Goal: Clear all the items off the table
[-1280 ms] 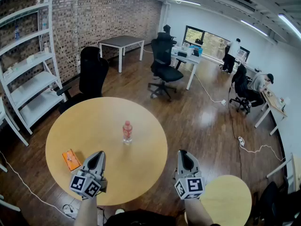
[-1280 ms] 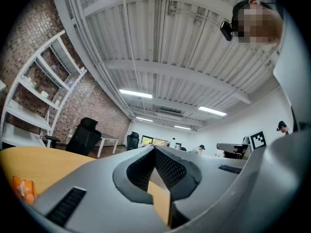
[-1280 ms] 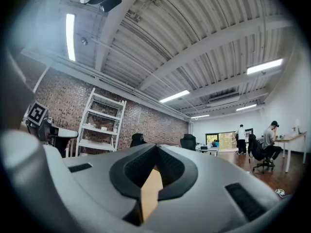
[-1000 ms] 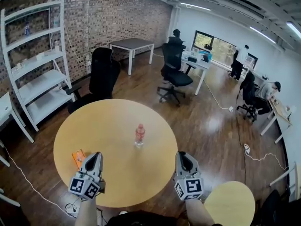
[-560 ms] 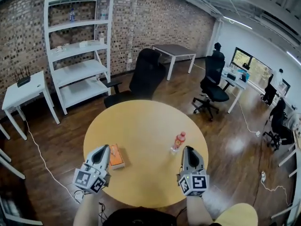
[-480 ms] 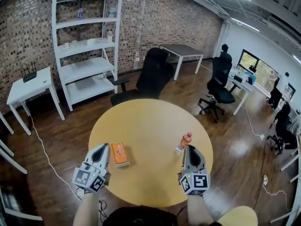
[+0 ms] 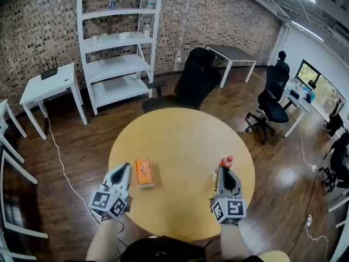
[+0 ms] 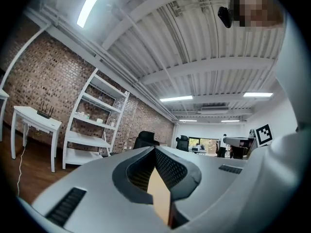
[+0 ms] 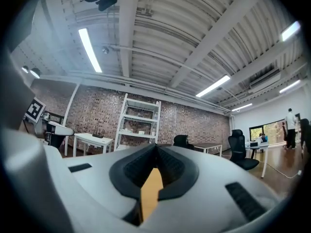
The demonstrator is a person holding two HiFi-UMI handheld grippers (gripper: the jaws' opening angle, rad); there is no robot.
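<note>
1. A round wooden tabletop carries two things: an orange box and a small bottle with a red cap.
2. The orange box lies flat on the left part of the tabletop, near the person's edge. In the head view it sits just to the right of the left gripper's tip, with a thin strip of wood showing between them.
3. The bottle stands upright on the right part of the tabletop, right beyond the tip of the right gripper. That tip overlaps the bottle's lower half in the head view, and whether they touch cannot be told.
4. The left gripper is clenched. In its own view the jaws meet at the tip with nothing between them.
5. The right gripper is clenched too, its jaws closed together and empty.
6. Both grippers hang over the near side of the tabletop, well apart from each other.
7. A black office chair stands at the far edge, a white shelf unit against the brick wall, and a small white table to the left.
</note>
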